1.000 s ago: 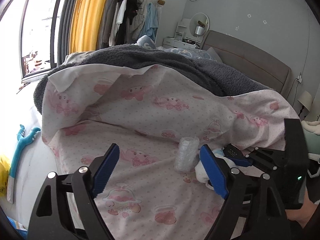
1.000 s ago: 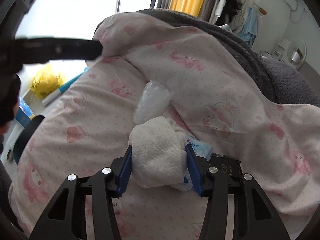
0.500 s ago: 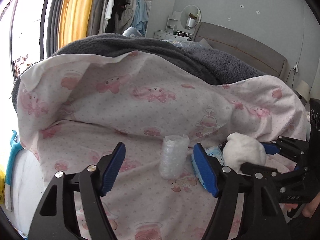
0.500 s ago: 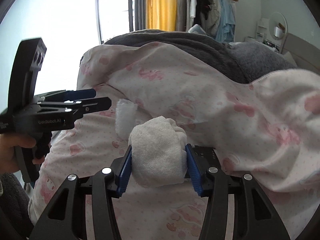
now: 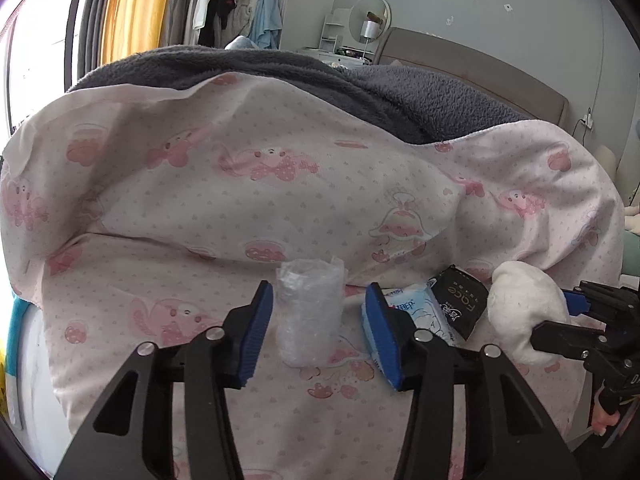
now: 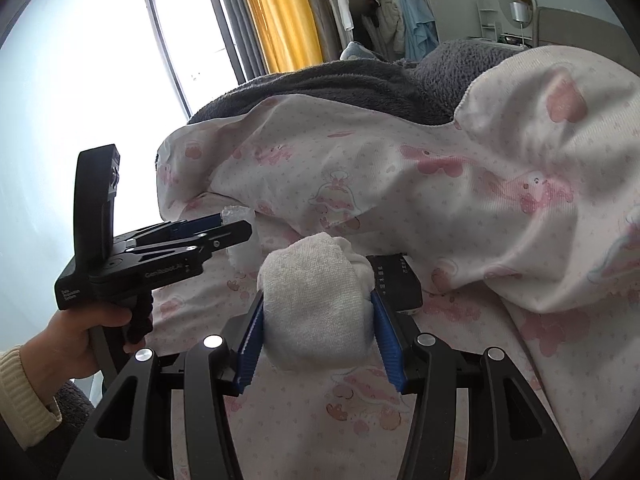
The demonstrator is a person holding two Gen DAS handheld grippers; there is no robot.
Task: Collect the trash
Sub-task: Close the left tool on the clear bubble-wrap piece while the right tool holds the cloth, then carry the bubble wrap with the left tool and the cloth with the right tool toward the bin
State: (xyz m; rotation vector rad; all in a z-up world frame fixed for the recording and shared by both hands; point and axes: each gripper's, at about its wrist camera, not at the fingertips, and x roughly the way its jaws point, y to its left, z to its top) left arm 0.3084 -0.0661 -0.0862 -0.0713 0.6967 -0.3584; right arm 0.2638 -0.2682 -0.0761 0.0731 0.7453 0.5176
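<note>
The left claw [image 5: 316,324] has just been closing, its blue pads either side of a crumpled clear plastic wrapper [image 5: 310,312] that lies on the pink cartoon-print quilt [image 5: 248,184]; the left pad sits at the wrapper's edge and a gap shows at the right one, so it is not yet gripped. The right claw [image 6: 318,330] is clenched on a rolled white cloth wad [image 6: 316,304], both pads pressing its sides, the wad held clear above the quilt. Just right of the left claw lie a blue-and-white tissue pack [image 5: 416,312] and a black sachet [image 5: 460,300], touching each other on the quilt. In the right wrist view a hand [image 6: 76,340] in a cream sleeve [image 6: 20,396] grips the left tool's handle. A dark grey fleece blanket [image 5: 320,76] lies over the quilt's far side, with a yellow curtain [image 5: 132,12] and hanging clothes [image 5: 228,4] beyond
</note>
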